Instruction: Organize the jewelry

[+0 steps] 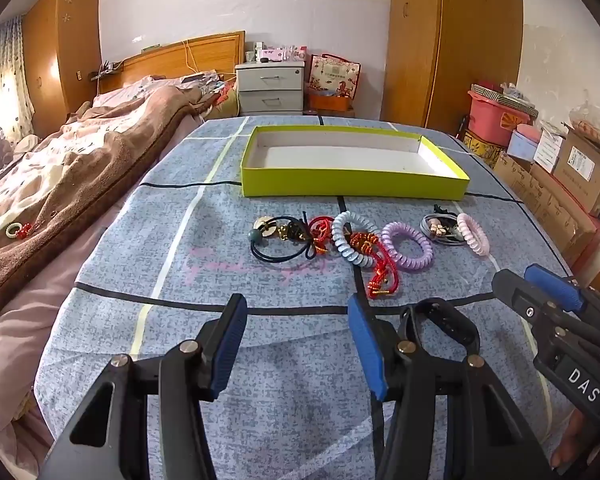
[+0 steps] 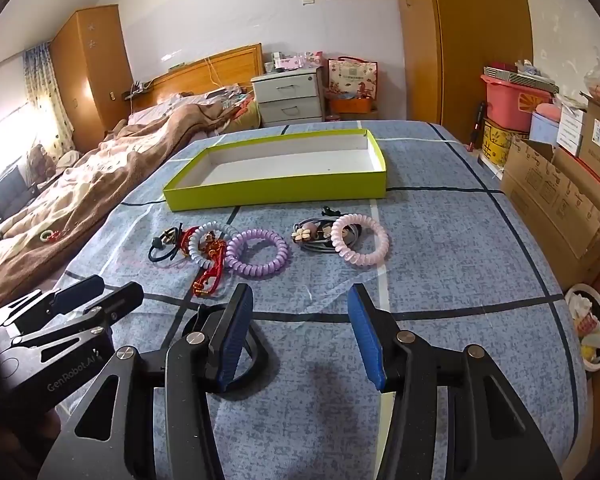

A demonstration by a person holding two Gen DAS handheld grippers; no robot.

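Both grippers are spread wide and pinching nothing: your left gripper (image 1: 296, 336) and right gripper (image 2: 300, 328) hang tilted down over the blue patterned bedspread (image 1: 204, 400), so my guess is you're at the very start, nothing picked yet

Ahead of the left one sits the row of jewelry: dark hair ties (image 1: 276, 240) with a round charm, a red braided cord (image 1: 382, 276), a pale blue coil band (image 1: 350, 240) lying over it, then a purple coil band (image 1: 406, 244). Straight ahead of your right gripper there's a pink coil band (image 2: 360, 240) leaning on a grey bundle with a flower charm (image 2: 302, 235). Beyond all of it is the green box (image 1: 352, 186), white inside, shallow, looks empty

A black strap (image 1: 440, 320) lies right by your left gripper's right finger

Next move probably wants one springy coil, lone and chunky, easy to pinch. Cord's tangled under the blue one, so I'd leave that for later
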